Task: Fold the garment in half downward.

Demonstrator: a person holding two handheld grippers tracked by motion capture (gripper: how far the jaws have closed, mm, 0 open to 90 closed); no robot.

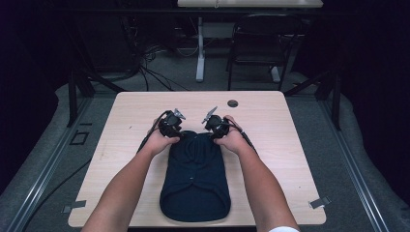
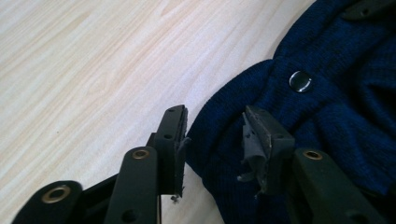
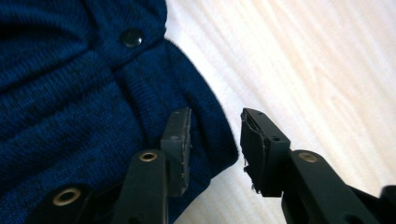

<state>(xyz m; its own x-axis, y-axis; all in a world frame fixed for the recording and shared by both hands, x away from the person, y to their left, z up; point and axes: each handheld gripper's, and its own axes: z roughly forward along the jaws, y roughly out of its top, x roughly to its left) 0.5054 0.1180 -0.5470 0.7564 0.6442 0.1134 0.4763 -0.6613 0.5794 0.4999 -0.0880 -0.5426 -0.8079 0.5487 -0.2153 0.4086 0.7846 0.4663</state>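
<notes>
On table (image 1: 145,104), 2 open tools straddle cardigan (image 1: 196,183) edges.

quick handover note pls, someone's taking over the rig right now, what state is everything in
Left gripper: jaws open, straddling the far left edge of the dark blue knitted garment with snap buttons; pads not pressing on it.
Right gripper: jaws open, straddling the far right edge of the same garment, no grip.
Garment: flat, lengthwise on the light wooden table, far end between the hands, near end at the table's front edge.
Done: both grippers placed at the far corners.
Left: probably close on both corners, then fold or move the garment.
</notes>
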